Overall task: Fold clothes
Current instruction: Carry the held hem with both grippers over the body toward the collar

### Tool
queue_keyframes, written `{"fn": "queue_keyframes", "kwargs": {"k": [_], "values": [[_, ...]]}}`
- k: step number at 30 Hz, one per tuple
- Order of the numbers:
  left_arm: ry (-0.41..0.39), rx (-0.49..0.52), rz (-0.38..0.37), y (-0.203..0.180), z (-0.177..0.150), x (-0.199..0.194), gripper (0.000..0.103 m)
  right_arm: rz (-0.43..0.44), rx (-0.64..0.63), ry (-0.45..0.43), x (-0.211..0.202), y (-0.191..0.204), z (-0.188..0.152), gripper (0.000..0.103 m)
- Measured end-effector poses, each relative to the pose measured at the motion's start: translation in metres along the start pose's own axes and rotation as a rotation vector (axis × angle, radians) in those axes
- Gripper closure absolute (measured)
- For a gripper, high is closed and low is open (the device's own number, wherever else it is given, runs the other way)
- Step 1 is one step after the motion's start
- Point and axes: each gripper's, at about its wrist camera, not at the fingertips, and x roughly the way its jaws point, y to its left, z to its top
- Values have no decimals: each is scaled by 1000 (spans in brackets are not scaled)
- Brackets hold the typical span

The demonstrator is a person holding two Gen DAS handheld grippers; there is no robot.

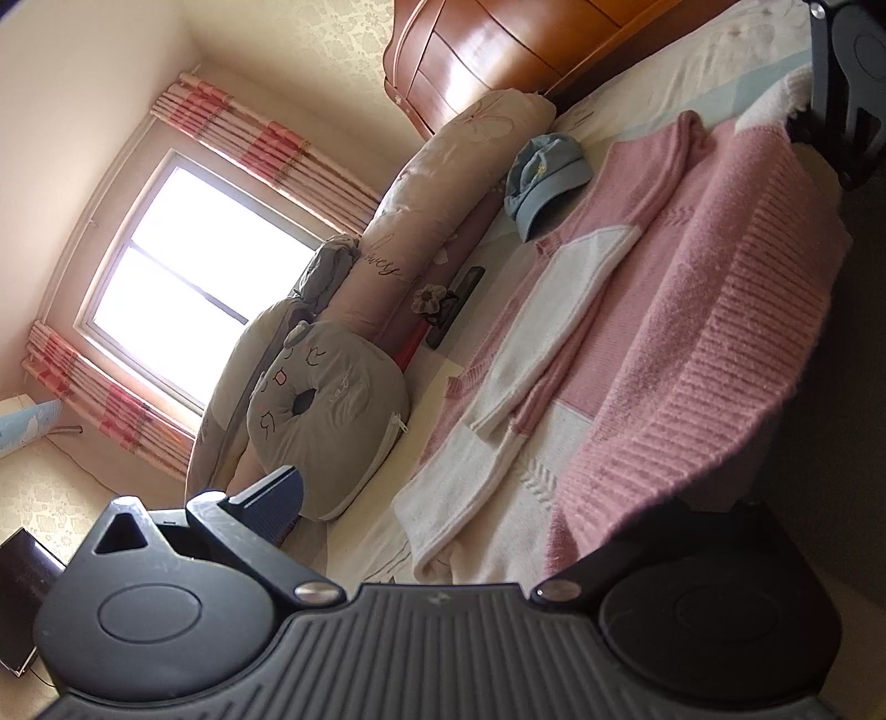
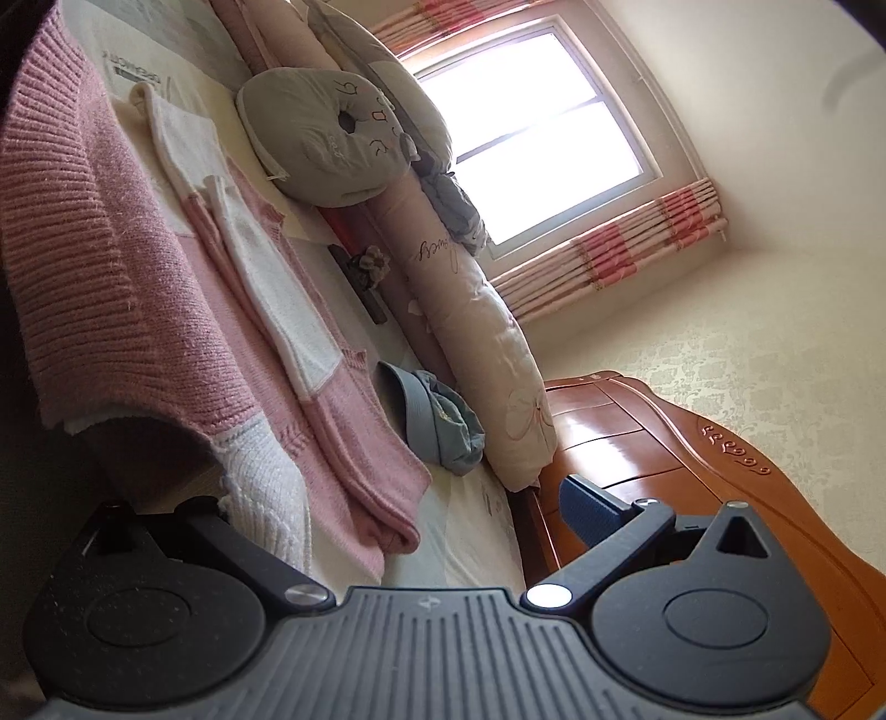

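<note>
I have the pink and white sweater [image 1: 637, 310] spread on the bed [image 1: 736, 39], its ribbed hem raised off the sheet. My left gripper [image 1: 470, 498] and right gripper [image 2: 382, 498] both look wide, one finger under the hem, the other in the air; whether either pinches the knit I cannot tell.

My worry is that the hem may slide off a finger and the fold land crooked, or the folded-in sleeves drag out of place. The blue cap [image 1: 545, 177] lies just beside the sweater and could get caught.

Along the far side are a long bolster [image 1: 443, 194] and a grey cat cushion [image 1: 326, 410], with a wooden headboard [image 2: 664, 432], a bright window [image 2: 542, 133] and pink curtains [image 1: 266, 138] beyond
</note>
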Motion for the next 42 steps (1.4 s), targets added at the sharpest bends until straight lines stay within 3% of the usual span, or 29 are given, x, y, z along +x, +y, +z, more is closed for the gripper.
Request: {"fn": "queue_keyframes", "kwargs": {"k": [18, 28, 32, 36, 42], "values": [[-2, 26, 41, 29, 25, 124, 0, -23, 25, -29, 116, -22, 44, 0], [3, 57, 41, 27, 29, 181, 0, -17, 4, -24, 174, -17, 58, 0], [12, 44, 26, 26, 31, 203, 0, 7, 19, 5, 199, -14, 59, 0], [47, 23, -44, 14, 25, 225, 1, 102, 13, 77, 227, 1, 56, 0], [56, 19, -83, 27, 26, 207, 1, 186, 113, 116, 223, -15, 55, 0]]}}
